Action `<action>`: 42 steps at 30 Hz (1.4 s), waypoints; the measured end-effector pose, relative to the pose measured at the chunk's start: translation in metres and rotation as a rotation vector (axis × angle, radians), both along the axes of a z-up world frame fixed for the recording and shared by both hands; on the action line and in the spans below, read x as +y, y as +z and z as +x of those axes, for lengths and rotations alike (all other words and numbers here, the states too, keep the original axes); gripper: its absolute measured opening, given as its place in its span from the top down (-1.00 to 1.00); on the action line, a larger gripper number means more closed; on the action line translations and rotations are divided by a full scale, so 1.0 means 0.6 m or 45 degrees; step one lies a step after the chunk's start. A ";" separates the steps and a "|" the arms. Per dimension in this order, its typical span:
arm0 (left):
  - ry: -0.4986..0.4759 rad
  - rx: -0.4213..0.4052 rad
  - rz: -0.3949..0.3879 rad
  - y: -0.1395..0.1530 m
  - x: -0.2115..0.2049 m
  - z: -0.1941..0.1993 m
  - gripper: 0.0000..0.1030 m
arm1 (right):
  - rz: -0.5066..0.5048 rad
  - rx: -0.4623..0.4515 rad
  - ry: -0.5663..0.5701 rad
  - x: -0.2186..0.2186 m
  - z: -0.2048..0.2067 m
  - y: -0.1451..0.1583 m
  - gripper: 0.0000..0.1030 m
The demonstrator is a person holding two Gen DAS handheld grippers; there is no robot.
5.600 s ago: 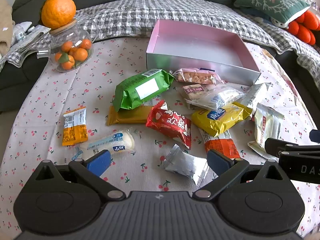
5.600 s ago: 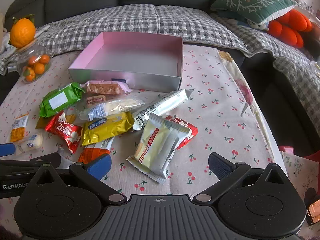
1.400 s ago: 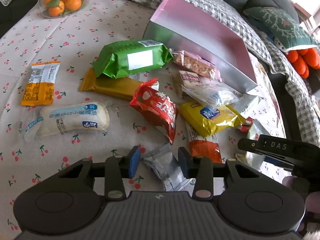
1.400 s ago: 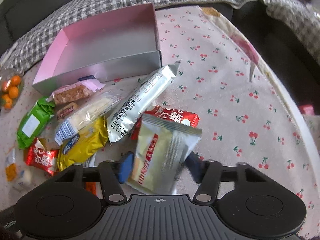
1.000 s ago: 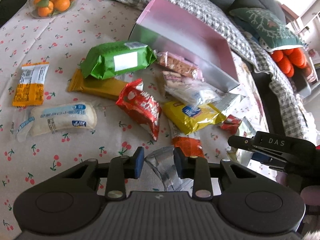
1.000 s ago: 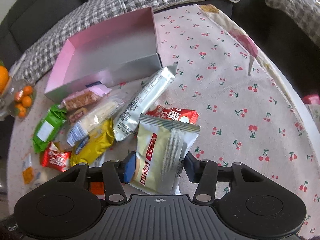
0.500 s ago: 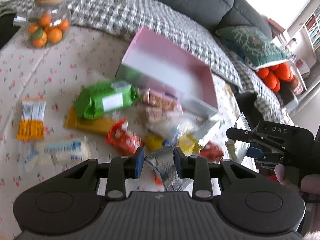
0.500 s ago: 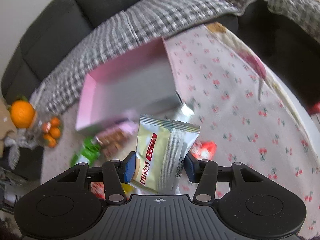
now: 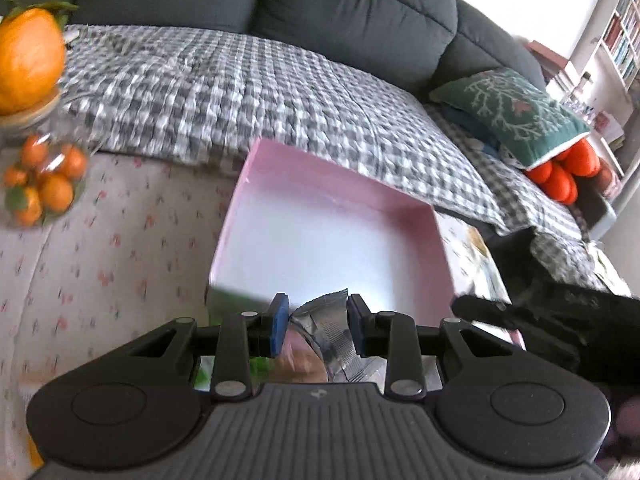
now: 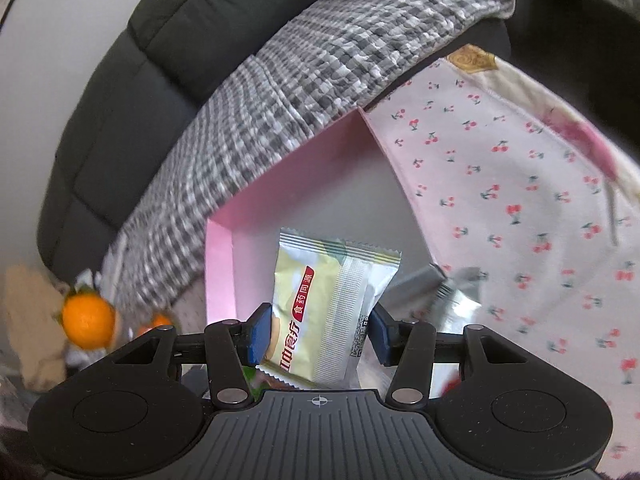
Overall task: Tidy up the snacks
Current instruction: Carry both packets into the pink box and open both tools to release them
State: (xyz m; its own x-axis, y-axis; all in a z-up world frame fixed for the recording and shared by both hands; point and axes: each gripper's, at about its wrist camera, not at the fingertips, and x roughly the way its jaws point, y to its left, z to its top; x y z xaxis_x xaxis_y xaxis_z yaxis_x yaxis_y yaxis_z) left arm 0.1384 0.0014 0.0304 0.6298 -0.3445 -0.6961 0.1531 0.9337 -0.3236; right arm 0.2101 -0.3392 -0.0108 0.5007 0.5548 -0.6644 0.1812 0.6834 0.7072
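Having lifted off the table, the left gripper (image 9: 318, 322) pinches a crinkled silver foil packet (image 9: 330, 326) and the right gripper (image 10: 318, 330) a pale-yellow biscuit wrapper (image 10: 328, 308), both now over the pink-walled box (image 9: 344, 192), ready for release

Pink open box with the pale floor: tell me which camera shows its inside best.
The left wrist view. There the pink open box shows most of its pale floor and three pink walls, with only the near edge behind the silver foil snack packet. In the right wrist view the box is partly blocked by the pale yellow-green snack packet.
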 end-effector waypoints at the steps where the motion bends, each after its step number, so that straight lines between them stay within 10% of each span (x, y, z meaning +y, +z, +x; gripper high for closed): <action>1: 0.002 -0.004 0.004 -0.003 -0.001 0.012 0.44 | 0.006 -0.007 -0.013 0.002 0.006 -0.004 0.04; 23: -0.120 -0.057 0.370 -0.070 -0.021 0.080 0.43 | -0.230 -0.260 -0.004 0.055 0.057 -0.046 0.04; 42: -0.118 0.100 0.319 -0.078 0.015 0.027 0.45 | -0.446 -0.280 0.181 0.089 0.043 -0.039 -0.49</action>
